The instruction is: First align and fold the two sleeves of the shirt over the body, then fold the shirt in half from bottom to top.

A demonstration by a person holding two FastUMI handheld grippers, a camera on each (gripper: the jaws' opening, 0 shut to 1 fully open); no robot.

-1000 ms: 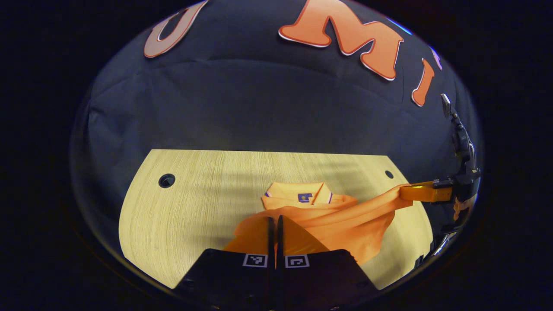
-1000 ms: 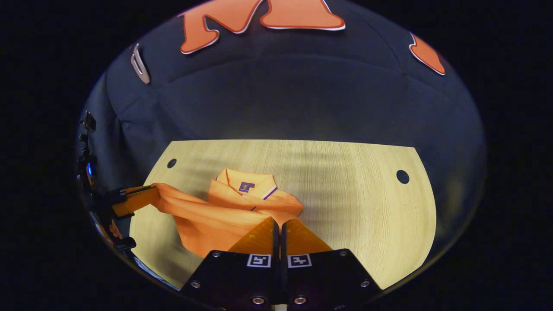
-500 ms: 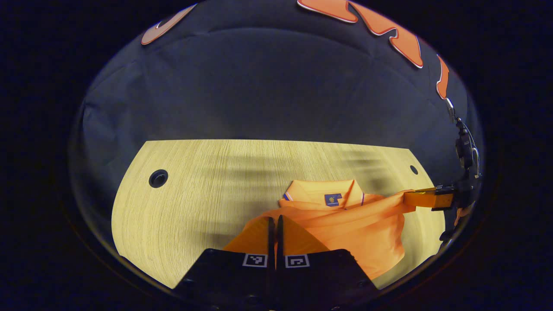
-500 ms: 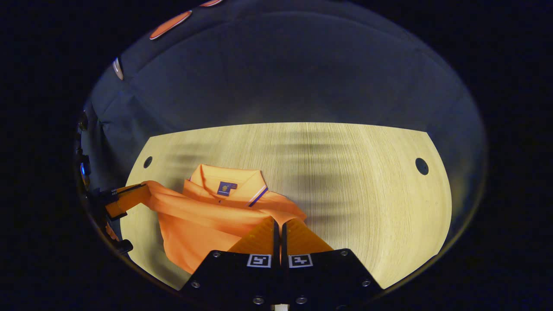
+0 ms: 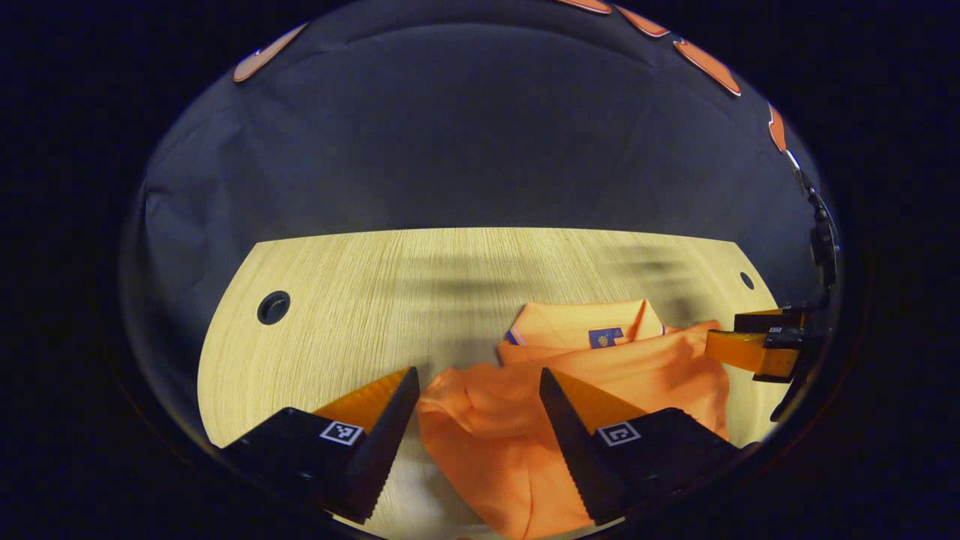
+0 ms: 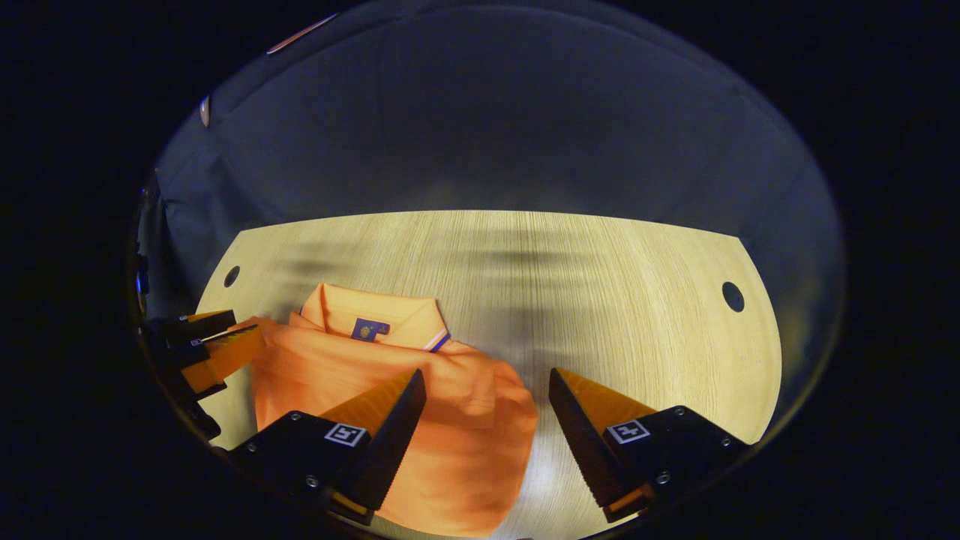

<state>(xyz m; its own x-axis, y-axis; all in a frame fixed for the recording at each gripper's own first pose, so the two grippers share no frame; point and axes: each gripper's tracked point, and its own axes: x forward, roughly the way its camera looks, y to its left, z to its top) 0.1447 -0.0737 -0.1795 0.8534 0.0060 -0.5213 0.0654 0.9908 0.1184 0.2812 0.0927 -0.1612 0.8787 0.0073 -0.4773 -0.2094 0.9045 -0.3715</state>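
An orange polo shirt lies on the wooden table, its lower half doubled up over its body and its collar at the far side. My left gripper stands open just above the shirt's near left edge, with nothing between its fingers. In the right gripper view the shirt sits at lower left, collar away from me. My right gripper is open over the shirt's right edge, holding nothing. Each view shows the other gripper at its edge, the right gripper and the left gripper, both open beside the shirt.
The table has round cable holes near its far corners, one hole at the left and one hole at the right. Black cloth wall stands behind the table's far edge. Bare tabletop lies left and right of the shirt.
Both grippers went from shut on the shirt's hem to open. The lifted fabric dropped onto the shirt's body, and both grippers came lower and closer to the table.
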